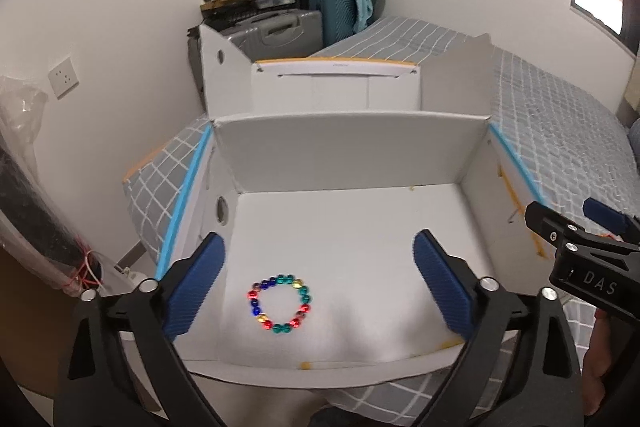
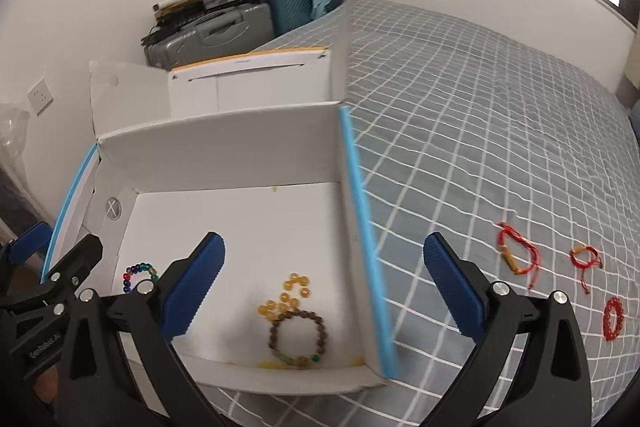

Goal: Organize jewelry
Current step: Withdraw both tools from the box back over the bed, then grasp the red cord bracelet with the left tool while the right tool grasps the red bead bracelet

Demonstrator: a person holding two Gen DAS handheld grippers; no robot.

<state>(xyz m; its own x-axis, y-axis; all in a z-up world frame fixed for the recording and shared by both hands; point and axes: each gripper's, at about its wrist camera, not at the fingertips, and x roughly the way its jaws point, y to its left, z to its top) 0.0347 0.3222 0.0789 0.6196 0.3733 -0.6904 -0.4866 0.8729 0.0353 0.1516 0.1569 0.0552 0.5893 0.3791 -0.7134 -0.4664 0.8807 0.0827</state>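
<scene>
A multicoloured bead bracelet (image 1: 279, 304) lies on the floor of an open white cardboard box (image 1: 352, 151); it also shows in the right wrist view (image 2: 138, 275). My left gripper (image 1: 318, 287) is open and empty, hovering just above it. In the right wrist view the box (image 2: 224, 143) also holds a brown bead bracelet (image 2: 298, 339) and an amber bead bracelet (image 2: 286, 297). My right gripper (image 2: 324, 285) is open and empty above the box's blue-edged right wall (image 2: 366, 239). Two red cord bracelets (image 2: 516, 255) (image 2: 585, 259) and a red bead bracelet (image 2: 613, 319) lie on the bed to the right.
The box sits on a grey checked bedspread (image 2: 480, 107). A second white box (image 1: 336, 87) stands behind it. Suitcases (image 1: 280, 27) and clutter are stacked in the far corner. A wall with a socket (image 1: 63, 77) is to the left.
</scene>
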